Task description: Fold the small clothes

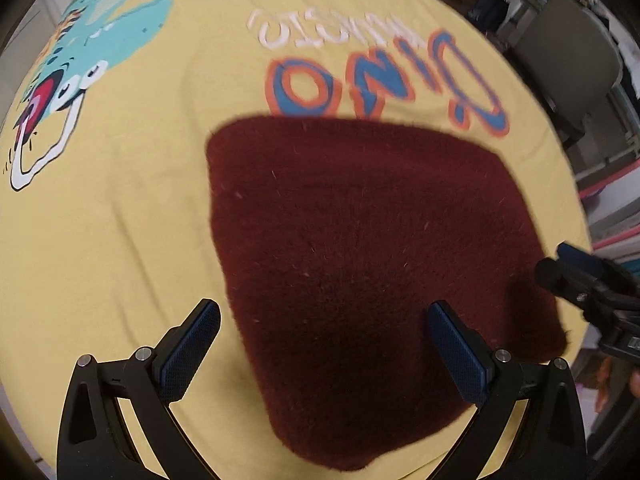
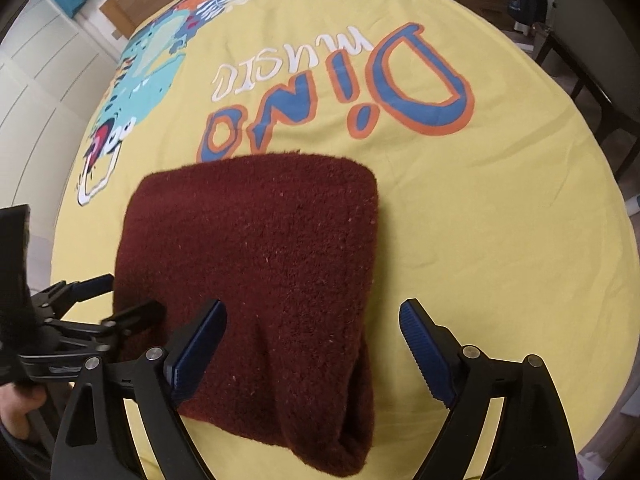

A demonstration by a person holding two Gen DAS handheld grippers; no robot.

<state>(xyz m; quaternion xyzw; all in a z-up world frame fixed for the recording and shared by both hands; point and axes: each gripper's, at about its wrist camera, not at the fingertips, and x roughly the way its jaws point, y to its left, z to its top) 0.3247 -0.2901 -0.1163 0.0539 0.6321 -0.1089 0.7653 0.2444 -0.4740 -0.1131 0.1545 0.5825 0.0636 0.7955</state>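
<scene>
There is one fuzzy dark red cloth (image 2: 256,264), folded up, one yellow sheet (image 2: 460,208) with one blue-green dinosaur (image 2: 148,76) printed on it, and two hand-held grippers, the left hand-held gripper (image 1: 324,348) and the right hand-held gripper (image 2: 312,344).

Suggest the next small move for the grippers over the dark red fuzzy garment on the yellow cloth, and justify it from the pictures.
Probably lift both away. The maroon garment already lies folded in a compact block on the yellow cloth, and the left gripper and right gripper are open, holding nothing.
</scene>
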